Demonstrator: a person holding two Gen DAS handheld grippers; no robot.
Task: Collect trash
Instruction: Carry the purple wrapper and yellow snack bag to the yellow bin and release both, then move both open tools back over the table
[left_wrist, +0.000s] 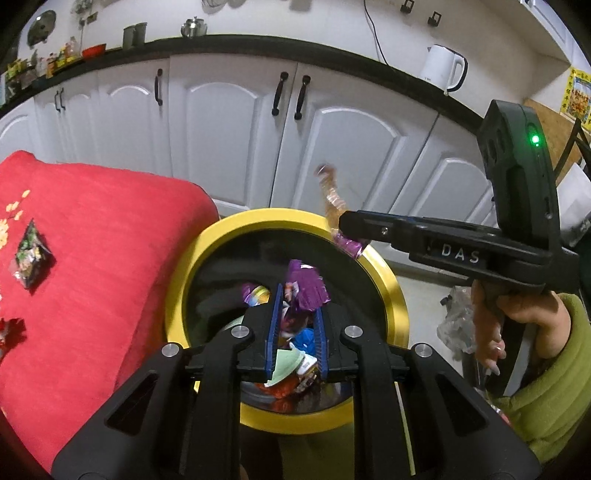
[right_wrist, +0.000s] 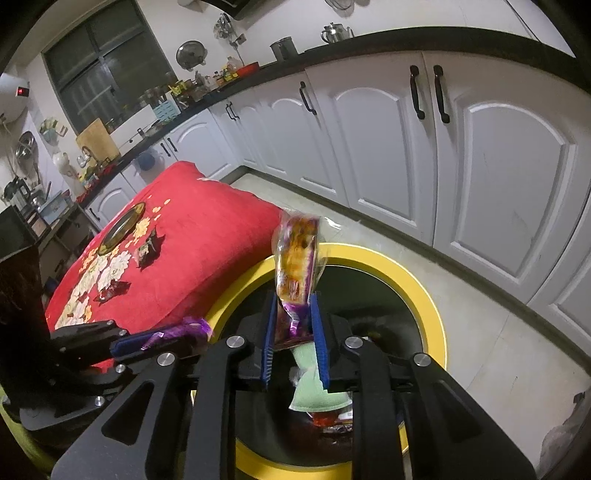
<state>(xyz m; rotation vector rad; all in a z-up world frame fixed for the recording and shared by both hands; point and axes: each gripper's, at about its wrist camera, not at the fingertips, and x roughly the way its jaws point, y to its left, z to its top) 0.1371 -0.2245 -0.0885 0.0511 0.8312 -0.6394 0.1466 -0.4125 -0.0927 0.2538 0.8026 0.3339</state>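
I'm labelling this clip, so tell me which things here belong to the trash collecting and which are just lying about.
Part of the job:
yellow-rimmed bin
purple wrapper in left gripper
orange and purple wrapper in right gripper
dark wrapper on red cloth

Just lying about:
white kettle
steel teapot

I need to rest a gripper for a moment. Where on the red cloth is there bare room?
The red cloth is bare at its near corner by the yellow bin. Farther back it is crowded: dark wrapper, red wrapper, round tray.
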